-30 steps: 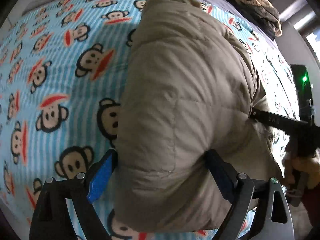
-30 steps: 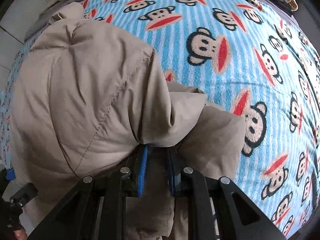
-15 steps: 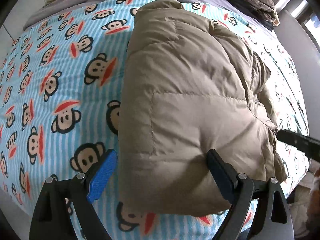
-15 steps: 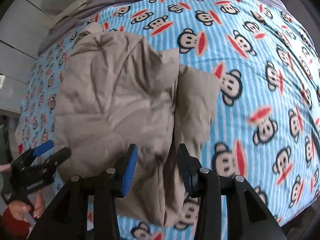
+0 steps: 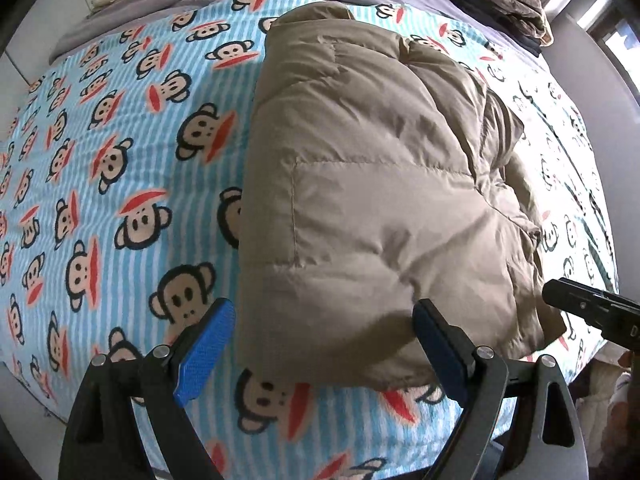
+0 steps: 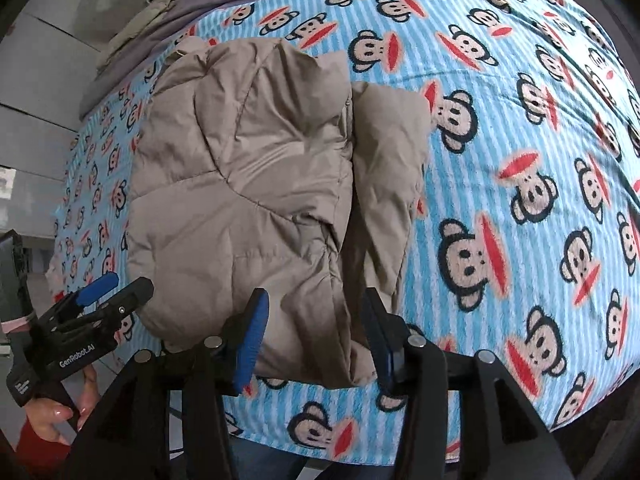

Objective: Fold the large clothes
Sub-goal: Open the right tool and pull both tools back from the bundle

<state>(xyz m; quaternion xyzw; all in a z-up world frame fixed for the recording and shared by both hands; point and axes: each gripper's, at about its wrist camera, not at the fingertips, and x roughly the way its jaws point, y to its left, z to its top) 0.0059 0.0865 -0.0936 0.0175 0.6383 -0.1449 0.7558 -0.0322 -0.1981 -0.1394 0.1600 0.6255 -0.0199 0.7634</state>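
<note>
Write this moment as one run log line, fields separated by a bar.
stage: fold finished | jacket: folded, lying on blanket | left gripper: open, holds nothing | right gripper: open, holds nothing

A puffy tan quilted jacket (image 5: pixel 372 208) lies folded in a thick bundle on the bed.

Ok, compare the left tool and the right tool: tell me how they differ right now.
The left tool is spread wide, wider than the right tool, which shows a narrower gap. The left tool sits at the jacket's smooth quilted corner; the right tool sits at its rumpled edge beside the tucked sleeve. Both are open, hold nothing, and hang over the near edge of the monkey blanket.
</note>
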